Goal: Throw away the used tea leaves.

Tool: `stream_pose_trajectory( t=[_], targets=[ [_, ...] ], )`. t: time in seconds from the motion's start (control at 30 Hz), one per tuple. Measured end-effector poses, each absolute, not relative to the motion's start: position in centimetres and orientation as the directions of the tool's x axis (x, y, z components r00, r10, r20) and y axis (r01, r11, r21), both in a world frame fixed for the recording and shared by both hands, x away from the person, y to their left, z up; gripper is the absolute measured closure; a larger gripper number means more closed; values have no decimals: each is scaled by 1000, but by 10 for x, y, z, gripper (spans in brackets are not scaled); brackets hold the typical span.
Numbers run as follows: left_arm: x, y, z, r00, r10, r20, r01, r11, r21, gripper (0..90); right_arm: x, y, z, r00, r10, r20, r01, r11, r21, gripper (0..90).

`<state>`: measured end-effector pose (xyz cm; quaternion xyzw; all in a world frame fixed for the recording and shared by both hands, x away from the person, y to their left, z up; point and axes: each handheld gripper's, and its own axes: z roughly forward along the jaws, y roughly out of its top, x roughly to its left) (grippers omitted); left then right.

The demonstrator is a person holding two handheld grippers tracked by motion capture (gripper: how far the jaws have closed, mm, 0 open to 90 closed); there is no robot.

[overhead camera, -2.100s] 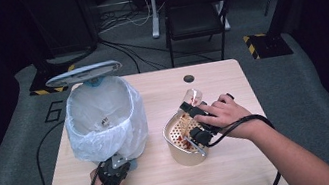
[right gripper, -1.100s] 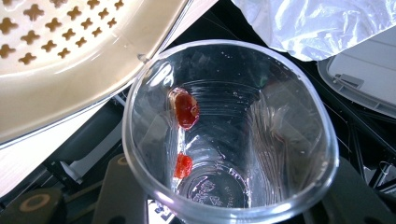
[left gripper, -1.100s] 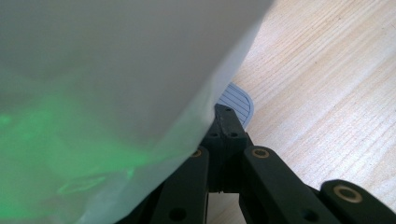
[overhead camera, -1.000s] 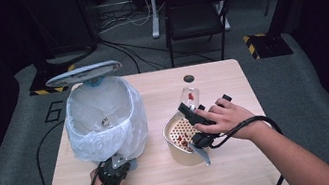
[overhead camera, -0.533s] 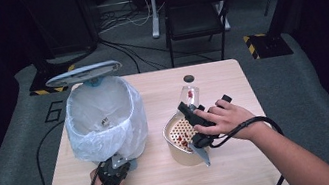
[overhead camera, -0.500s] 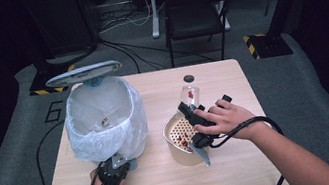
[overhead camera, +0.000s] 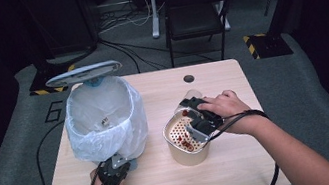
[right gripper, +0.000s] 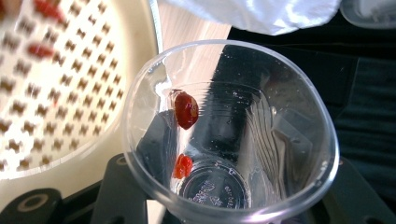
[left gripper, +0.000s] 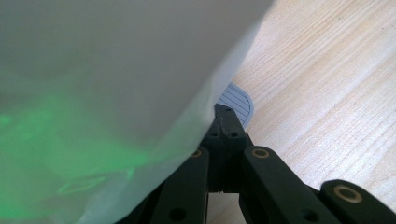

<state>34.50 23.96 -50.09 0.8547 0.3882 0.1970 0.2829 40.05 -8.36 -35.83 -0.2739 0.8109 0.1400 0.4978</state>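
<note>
A clear plastic cup (right gripper: 280,116) lies tipped on its side between the jaws of my right gripper (right gripper: 229,186), which is shut on it. Two wet red berry pieces (right gripper: 186,109) cling to its inner wall. In the high view the right gripper (overhead camera: 190,107) holds the cup (overhead camera: 192,95) over the far rim of a cream strainer bowl (overhead camera: 183,154) with red berries (overhead camera: 187,142) on its holed floor. My left gripper (overhead camera: 113,171) rests shut at the foot of the white-bagged bin (overhead camera: 106,122). Its tips (left gripper: 226,126) touch a grey ribbed pedal (left gripper: 238,99).
The bin's lid (overhead camera: 83,74) stands open above the bag (left gripper: 93,93). The wooden table (overhead camera: 245,160) has bare room at the front right and a round cable hole (overhead camera: 188,78) at the back. A black chair (overhead camera: 195,14) stands beyond the table.
My right hand has lifted a little with the cup, staying over the strainer. The left gripper has not moved.
</note>
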Motion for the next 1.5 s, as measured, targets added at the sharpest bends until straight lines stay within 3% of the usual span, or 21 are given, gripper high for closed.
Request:
stream_pose_trajectory(
  t=[0.4, 0.8, 1.17, 1.5],
  targets=[
    [345, 240, -501, 622, 774, 117, 552, -539, 636, 900, 430, -103, -339, -658, -32, -752, -478, 790, 385, 497],
    [345, 240, -501, 622, 775, 117, 552, -539, 636, 900, 444, -111, -323, -854, 101, -510, -311, 687, 657, 501],
    [345, 240, -501, 621, 775, 116, 552, -538, 637, 900, 446, -105, -305, -943, 206, -262, -103, 570, 816, 503],
    [345, 240, -501, 620, 776, 119, 553, -539, 636, 900, 441, -89, -278, -948, 268, -171, -2, 535, 845, 506]
  ],
)
